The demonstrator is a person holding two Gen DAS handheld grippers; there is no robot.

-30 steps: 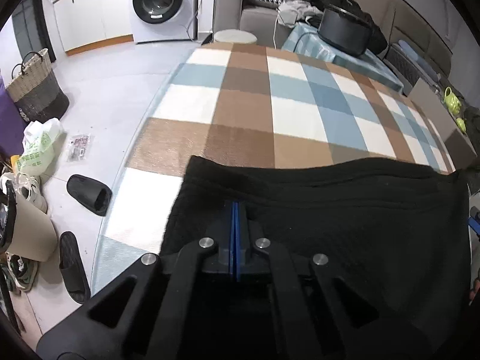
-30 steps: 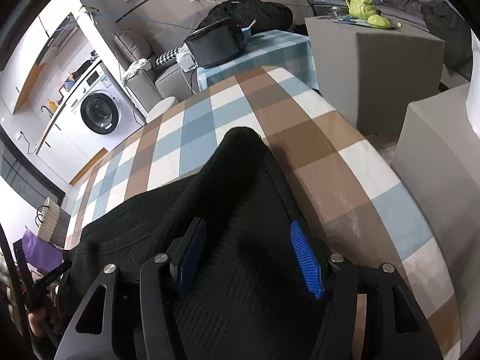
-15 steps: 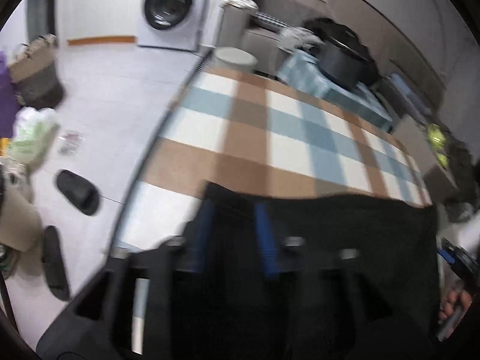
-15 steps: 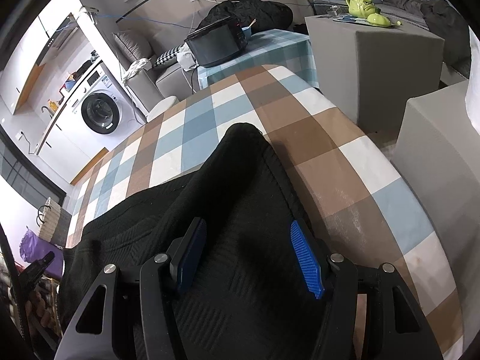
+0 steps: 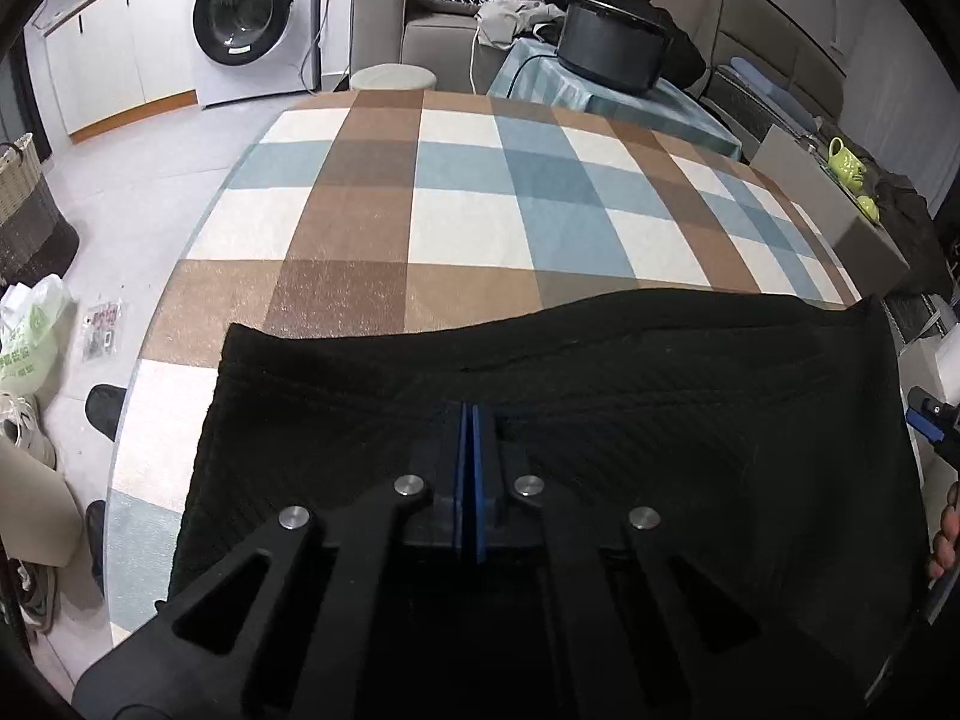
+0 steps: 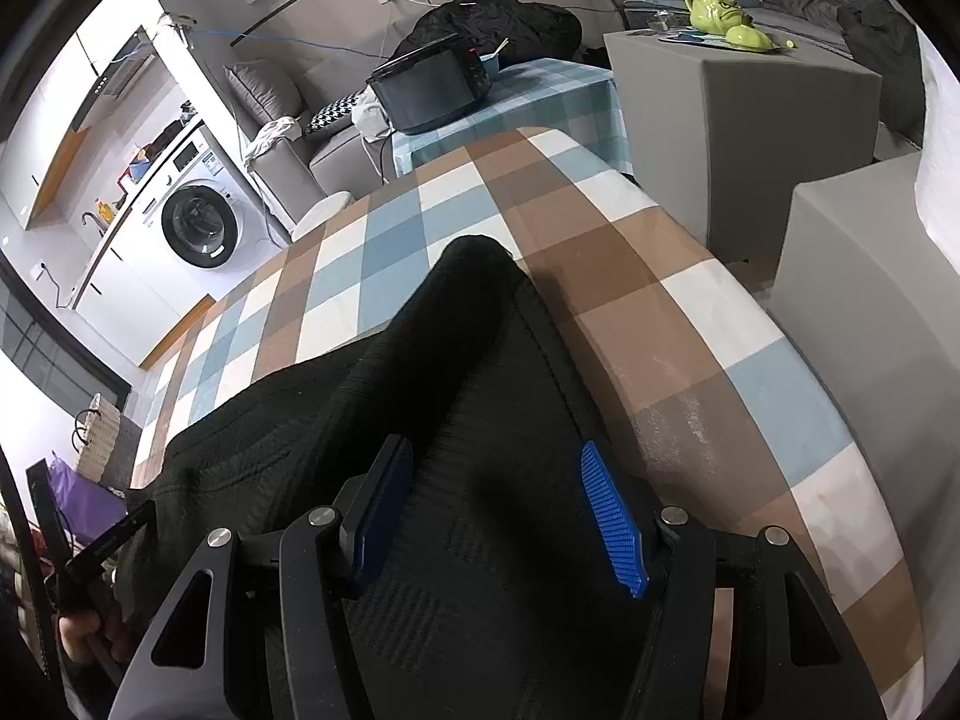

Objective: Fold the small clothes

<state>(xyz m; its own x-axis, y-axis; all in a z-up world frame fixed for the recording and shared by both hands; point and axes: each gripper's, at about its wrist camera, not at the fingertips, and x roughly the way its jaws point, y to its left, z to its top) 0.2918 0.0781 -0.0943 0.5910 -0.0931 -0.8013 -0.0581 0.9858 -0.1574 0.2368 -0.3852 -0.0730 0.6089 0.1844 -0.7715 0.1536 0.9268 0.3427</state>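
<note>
The black knitted garment (image 5: 600, 420) lies spread across the near part of the table (image 5: 468, 228), which wears a cloth checked in brown, blue and cream. From the left wrist view we see its far hem running almost straight across the table, with its left corner near the table's rounded edge. From the right wrist view we see one part of it (image 6: 474, 300) reaching out as a long ridge toward the far side of the table.

Our left gripper (image 5: 467, 414) sits over the cloth with its blue fingers (image 5: 461, 462) pressed flat together; we cannot tell whether any fabric is pinched between them. Its jaws have just swung apart and come back together. Our right gripper (image 6: 498, 468) hovers over the garment with its fingers (image 6: 612, 522) standing well apart, the knit lying under the gap and neither pad pressing on it.

Beyond the table we see a washing machine (image 5: 252, 18) against the wall, a grey sofa (image 5: 444, 24) strewn with clothes, a black appliance (image 5: 612, 48) on a smaller checked table, and a green mug (image 6: 714, 12) on a grey block.
</note>
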